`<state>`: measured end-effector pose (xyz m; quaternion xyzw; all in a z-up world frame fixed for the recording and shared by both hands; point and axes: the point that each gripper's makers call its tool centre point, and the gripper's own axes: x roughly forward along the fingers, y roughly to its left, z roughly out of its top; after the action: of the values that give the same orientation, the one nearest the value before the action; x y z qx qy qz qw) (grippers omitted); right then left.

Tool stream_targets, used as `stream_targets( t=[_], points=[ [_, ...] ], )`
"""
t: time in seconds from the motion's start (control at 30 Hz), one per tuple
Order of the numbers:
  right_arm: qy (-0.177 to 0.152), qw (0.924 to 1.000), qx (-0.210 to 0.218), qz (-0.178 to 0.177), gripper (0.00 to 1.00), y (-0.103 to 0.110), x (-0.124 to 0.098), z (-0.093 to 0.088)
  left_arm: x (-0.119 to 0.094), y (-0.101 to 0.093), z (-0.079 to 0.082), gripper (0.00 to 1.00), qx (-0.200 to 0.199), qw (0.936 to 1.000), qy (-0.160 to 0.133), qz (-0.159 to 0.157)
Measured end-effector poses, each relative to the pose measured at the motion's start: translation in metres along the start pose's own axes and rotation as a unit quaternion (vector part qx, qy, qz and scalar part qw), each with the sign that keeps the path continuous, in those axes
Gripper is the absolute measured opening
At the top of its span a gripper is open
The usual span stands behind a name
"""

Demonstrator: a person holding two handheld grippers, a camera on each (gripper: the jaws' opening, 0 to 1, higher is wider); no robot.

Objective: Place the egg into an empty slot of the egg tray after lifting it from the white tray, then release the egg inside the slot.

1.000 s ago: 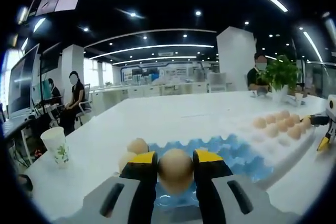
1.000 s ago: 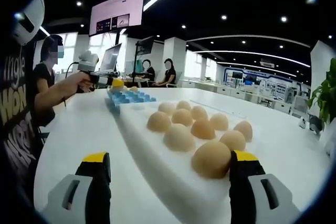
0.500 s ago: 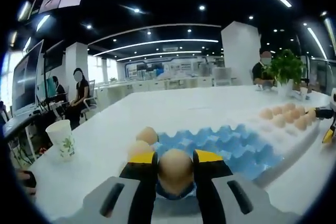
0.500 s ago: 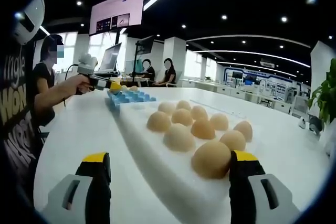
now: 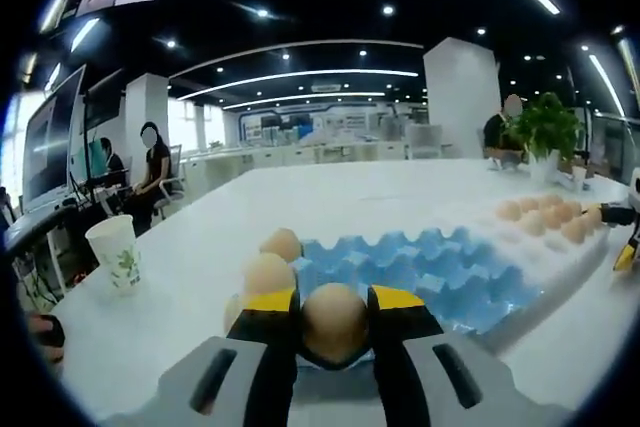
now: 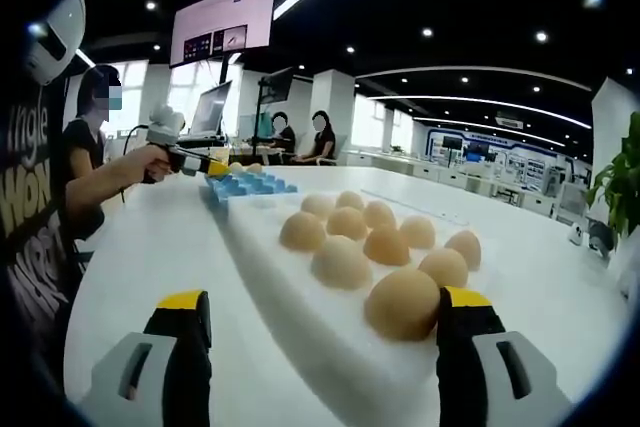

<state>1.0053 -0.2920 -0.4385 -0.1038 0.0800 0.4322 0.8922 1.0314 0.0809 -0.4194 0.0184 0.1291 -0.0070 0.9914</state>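
Note:
In the left gripper view my left gripper point(image 5: 335, 319) is shut on a tan egg point(image 5: 334, 319), held just above the near edge of the blue egg tray point(image 5: 420, 272). Two eggs point(image 5: 270, 272) sit in the tray's left slots; a third peeks out behind the left jaw. Beyond it lies the white tray point(image 5: 560, 247) with several eggs point(image 5: 545, 219). In the right gripper view my right gripper point(image 6: 325, 332) is open around the white tray's near corner point(image 6: 330, 347), its right jaw beside the nearest egg point(image 6: 402, 303). The left gripper point(image 6: 195, 162) appears far off, over the blue tray point(image 6: 245, 186).
A paper cup point(image 5: 115, 252) stands on the white table point(image 5: 330, 202) at the left. The right gripper's tip point(image 5: 622, 237) shows at the right edge. A potted plant point(image 5: 545, 132) and seated people are at the far side. A person's arm point(image 6: 100, 177) holds the left gripper.
The left gripper has sunk lower and tipped down with the egg towards the blue tray's near edge. The right gripper has stayed still.

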Motion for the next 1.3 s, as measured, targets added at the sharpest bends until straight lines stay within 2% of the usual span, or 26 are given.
stream_targets(
  t=[0.2,0.4,0.93,1.07,1.3],
  points=[
    [-0.001,1.0,0.001,0.001,0.98,0.0,-0.001,0.0,-0.001,-0.002,0.002,0.3,-0.008,1.0,-0.005,-0.002],
    [-0.003,1.0,0.001,0.001,0.98,0.0,-0.001,0.0,0.001,-0.007,0.004,0.37,0.007,1.0,-0.001,-0.004],
    [-0.007,1.0,0.004,0.0,0.98,-0.001,0.001,0.001,0.005,-0.02,0.014,0.44,0.03,0.9994,-0.007,-0.011],
    [-0.007,1.0,0.004,0.001,0.98,-0.002,0.001,0.001,0.006,-0.021,0.015,0.43,0.033,0.9994,-0.007,-0.013],
    [-0.007,1.0,0.003,0.0,0.98,-0.002,0.002,0.001,0.007,-0.034,0.025,0.43,0.035,0.9988,-0.019,-0.028]
  ],
)
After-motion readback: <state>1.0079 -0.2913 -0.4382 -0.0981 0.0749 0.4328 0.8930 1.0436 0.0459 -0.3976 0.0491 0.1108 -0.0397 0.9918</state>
